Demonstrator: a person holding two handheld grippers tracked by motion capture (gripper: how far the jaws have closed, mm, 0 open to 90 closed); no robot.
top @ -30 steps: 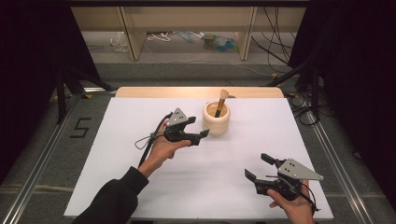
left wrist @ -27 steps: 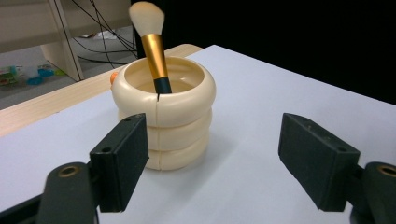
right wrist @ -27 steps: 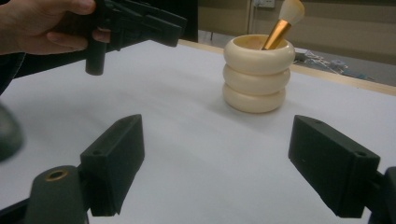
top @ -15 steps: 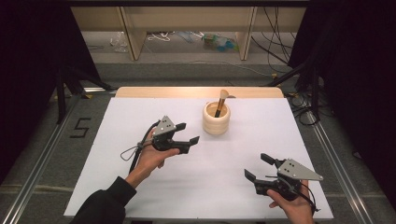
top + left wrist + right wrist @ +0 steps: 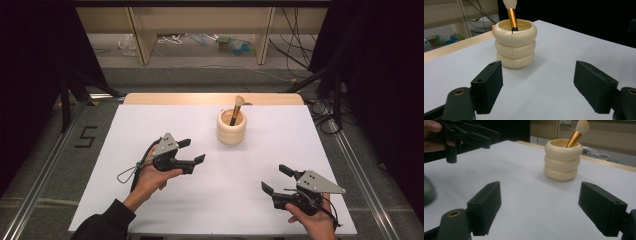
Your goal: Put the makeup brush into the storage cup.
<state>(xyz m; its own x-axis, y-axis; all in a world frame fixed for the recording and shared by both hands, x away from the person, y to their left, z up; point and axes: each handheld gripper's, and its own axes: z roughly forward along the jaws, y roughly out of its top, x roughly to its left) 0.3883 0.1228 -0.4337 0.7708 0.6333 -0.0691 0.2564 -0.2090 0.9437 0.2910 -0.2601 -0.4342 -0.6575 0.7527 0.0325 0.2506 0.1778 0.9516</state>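
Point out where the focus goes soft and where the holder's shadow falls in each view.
Left gripper view: holder sharp, shelves behind soft, faint shadow spreading right. Right gripper view: brush tip slightly soft, dark blurred blob at left edge. High view: evenly lit, surroundings dark.

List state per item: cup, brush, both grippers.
ribbed cream cup: upright on the white table sheet, nothing touching its outside.
makeup brush: standing in the cup, leaning, bristles up.
left gripper: open, empty, apart from the cup.
right gripper: open, empty, near the table's front edge.
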